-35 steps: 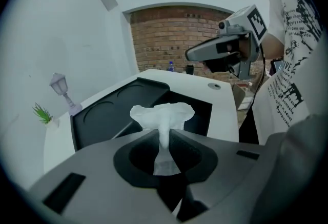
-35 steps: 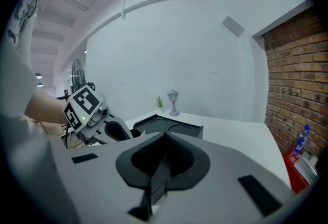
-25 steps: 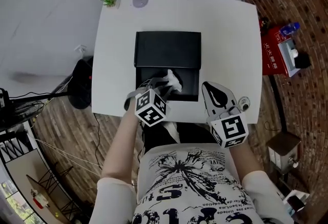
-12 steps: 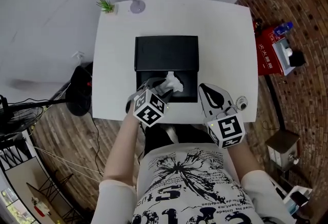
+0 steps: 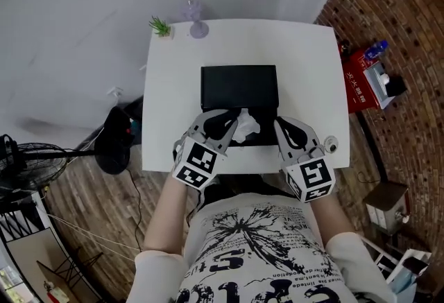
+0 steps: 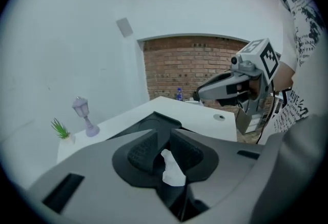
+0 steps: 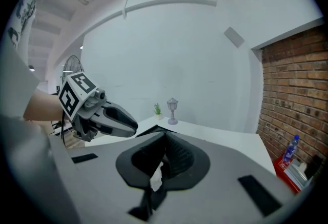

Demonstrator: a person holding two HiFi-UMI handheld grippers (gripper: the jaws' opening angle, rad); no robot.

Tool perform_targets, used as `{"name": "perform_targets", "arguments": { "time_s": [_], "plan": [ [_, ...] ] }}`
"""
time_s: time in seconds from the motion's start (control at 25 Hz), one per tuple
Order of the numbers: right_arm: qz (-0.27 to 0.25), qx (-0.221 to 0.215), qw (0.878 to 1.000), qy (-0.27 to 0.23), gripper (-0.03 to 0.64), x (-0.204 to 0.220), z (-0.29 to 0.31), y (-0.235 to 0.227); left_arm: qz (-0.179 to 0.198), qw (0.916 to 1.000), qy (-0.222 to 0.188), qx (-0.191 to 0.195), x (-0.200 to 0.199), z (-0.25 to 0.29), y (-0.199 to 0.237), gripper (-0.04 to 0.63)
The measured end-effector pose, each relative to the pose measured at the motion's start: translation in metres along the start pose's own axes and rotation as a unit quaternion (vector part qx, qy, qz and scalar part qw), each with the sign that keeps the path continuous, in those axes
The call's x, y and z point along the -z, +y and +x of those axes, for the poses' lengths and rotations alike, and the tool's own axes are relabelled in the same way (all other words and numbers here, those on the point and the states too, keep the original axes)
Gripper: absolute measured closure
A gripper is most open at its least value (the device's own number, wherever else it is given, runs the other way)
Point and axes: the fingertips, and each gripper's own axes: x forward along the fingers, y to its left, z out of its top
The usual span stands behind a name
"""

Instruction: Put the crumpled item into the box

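Bare worktop [image 5: 312,66] flanks the box [image 5: 239,87] on both sides; plant [image 5: 161,26] and lamp [image 5: 198,26] crowd the far-left corner

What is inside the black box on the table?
A crumpled white item shows at the near part of the black box, between the closing jaws of the left hand-held gripper. Whatever lies beneath it is covered.

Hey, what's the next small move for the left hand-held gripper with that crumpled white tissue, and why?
Probably ease the left hand-held gripper forward over the black box. Its jaws are closing with the crumpled white tissue between them, and the tissue sits at the box's near edge, not clearly inside yet.
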Motion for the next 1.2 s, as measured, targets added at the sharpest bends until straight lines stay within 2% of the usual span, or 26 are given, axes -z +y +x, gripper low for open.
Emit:
{"name": "perform_targets", "arguments": {
  "time_s": [0.12,0.28,0.44,0.72,0.88,1.2],
  "plan": [
    [-0.003,0.003,1.000,-0.018,0.601,-0.022,-0.004,0.011,0.005,0.9991,-0.039,-0.012,-0.024,-0.035,0.006,0.532],
    [-0.016,0.013,0.999,-0.036,0.601,-0.046,-0.009,0.025,-0.010,0.9953,-0.088,-0.039,-0.048,-0.077,0.017,0.572],
    [-0.032,0.027,0.997,-0.066,0.601,-0.066,-0.017,0.037,-0.032,0.9899,-0.125,-0.059,-0.056,-0.113,0.026,0.581],
    [-0.044,0.029,0.993,-0.107,0.603,-0.089,-0.033,0.055,-0.052,0.9795,-0.181,-0.071,-0.061,-0.162,0.032,0.581],
    [-0.041,0.035,0.992,-0.114,0.603,-0.089,-0.045,0.057,-0.047,0.9773,-0.191,-0.078,-0.064,-0.172,0.027,0.581],
    [-0.055,0.045,0.991,-0.114,0.604,-0.086,-0.055,0.061,-0.038,0.9799,-0.180,-0.078,-0.069,-0.172,0.021,0.581]
  ]
}}
